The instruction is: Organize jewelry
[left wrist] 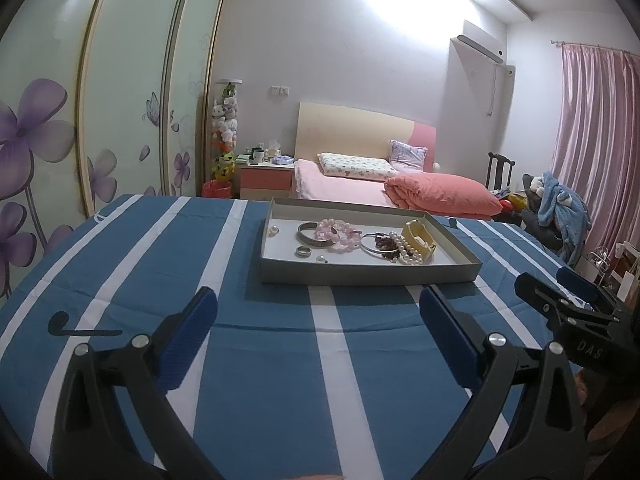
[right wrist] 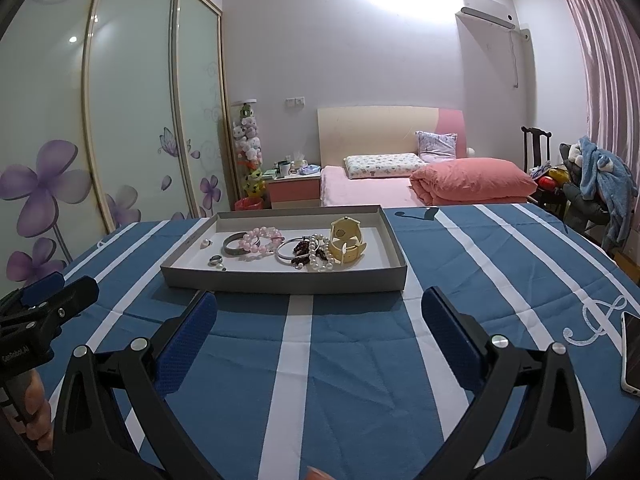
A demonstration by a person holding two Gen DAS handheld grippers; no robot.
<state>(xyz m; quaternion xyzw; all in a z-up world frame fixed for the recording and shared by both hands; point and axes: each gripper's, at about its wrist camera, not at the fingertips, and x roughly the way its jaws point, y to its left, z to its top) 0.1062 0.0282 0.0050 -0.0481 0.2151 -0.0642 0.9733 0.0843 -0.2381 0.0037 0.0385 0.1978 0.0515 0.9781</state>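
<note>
A grey shallow tray [left wrist: 360, 274] [right wrist: 280, 282] sits on the blue-and-white striped cloth, ahead of both grippers. In it lie a silver bangle [left wrist: 314, 234] [right wrist: 234, 245], a pink bead bracelet [left wrist: 336, 234] [right wrist: 258, 240], a silver ring [left wrist: 303, 252] [right wrist: 215, 259], a thin silver bangle [left wrist: 372, 242], a dark red bead bracelet [right wrist: 304, 254], a pearl strand [left wrist: 408, 250] [right wrist: 322, 256], a yellow watch [left wrist: 420, 238] [right wrist: 347, 242] and loose pearls [left wrist: 273, 231]. My left gripper [left wrist: 318, 312] and right gripper [right wrist: 320, 312] are open and empty, short of the tray.
A phone [right wrist: 632, 352] lies on the cloth at the right edge. The right gripper shows at the right of the left wrist view [left wrist: 568, 300], the left gripper at the left of the right wrist view [right wrist: 48, 300]. A bed [left wrist: 360, 188] and wardrobe stand behind.
</note>
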